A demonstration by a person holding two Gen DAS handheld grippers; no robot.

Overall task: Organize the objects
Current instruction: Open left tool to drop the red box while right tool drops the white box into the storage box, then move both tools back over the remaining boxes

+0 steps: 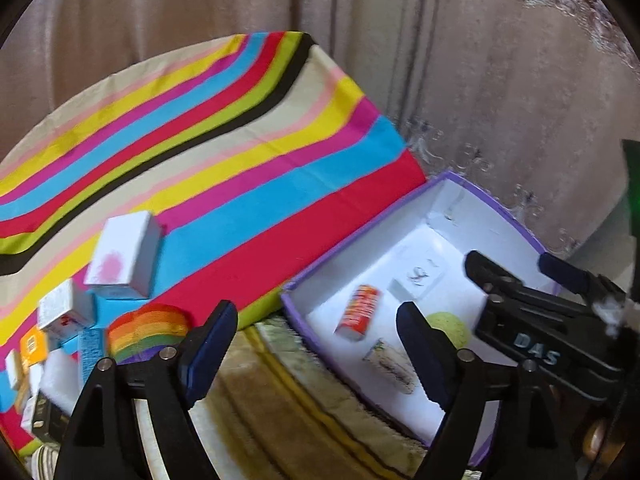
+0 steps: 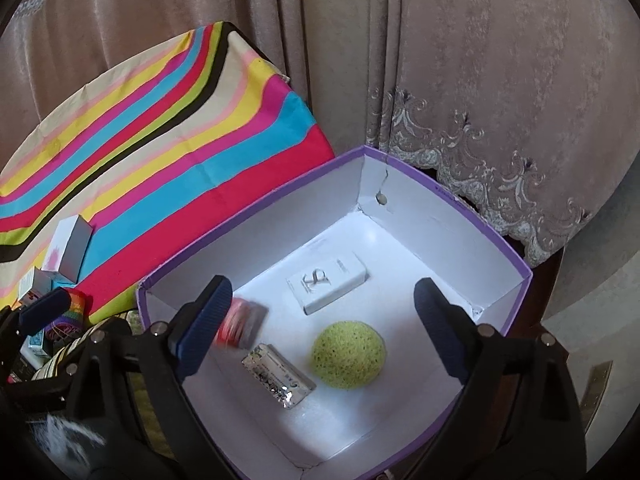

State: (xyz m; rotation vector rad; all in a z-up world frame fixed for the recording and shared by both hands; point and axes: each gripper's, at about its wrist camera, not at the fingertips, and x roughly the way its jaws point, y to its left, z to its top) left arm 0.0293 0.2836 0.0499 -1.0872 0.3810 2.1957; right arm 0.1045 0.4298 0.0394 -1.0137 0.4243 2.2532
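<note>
A white box with a purple rim (image 2: 460,208) stands open beside the striped table. On its floor lie a white flat carton with a logo (image 2: 328,286), a green sponge ball (image 2: 348,354) and a silvery printed packet (image 2: 278,376). A red-orange small box (image 2: 240,326), blurred, is close to my right gripper's left finger, with no pad pressing on it. My right gripper (image 2: 324,300) hangs open over the box. My left gripper (image 1: 316,332) is open above the box's near-left corner, with the red-orange box (image 1: 358,312) below it.
The table's striped cloth (image 1: 240,160) carries a white carton with a pink spot (image 1: 124,256), a rainbow roll (image 1: 148,334) and several small boxes (image 1: 64,312) at its near-left. A patterned cushion (image 1: 280,400) lies below. Curtains (image 2: 480,80) hang behind.
</note>
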